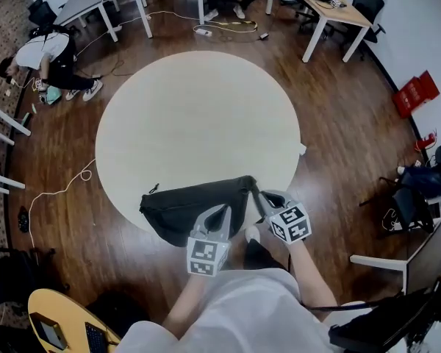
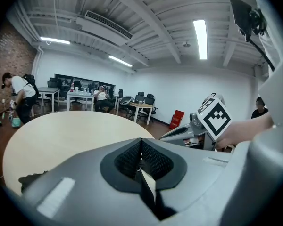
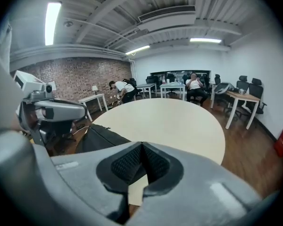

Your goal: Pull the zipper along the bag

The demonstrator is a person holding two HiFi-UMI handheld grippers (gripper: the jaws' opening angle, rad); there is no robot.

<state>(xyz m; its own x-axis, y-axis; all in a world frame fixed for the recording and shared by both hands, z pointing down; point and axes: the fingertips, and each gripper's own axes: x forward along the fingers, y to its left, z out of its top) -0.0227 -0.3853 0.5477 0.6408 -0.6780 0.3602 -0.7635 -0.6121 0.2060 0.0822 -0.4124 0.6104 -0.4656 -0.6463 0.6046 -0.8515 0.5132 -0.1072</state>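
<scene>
A black bag point(image 1: 184, 204) lies at the near edge of the round beige table point(image 1: 198, 116), and its lower part sags over the rim. My left gripper point(image 1: 226, 210) hovers over the bag's right half, shut; in the left gripper view point(image 2: 141, 141) its pads meet. A thin dark strip shows in the slit behind them, and I cannot tell if it is pinched. My right gripper point(image 1: 259, 193) is at the bag's right end, where a thin strap runs down. In the right gripper view point(image 3: 141, 145) its pads meet with nothing seen between them. There the bag point(image 3: 96, 138) lies to the left.
A person point(image 1: 48, 57) crouches on the floor at the far left. Desks and office chairs point(image 1: 323, 6) line the back, and a red box point(image 1: 415, 93) stands by the right wall. A white cable point(image 1: 66, 186) trails on the floor, and a yellow side table point(image 1: 59, 322) stands near left.
</scene>
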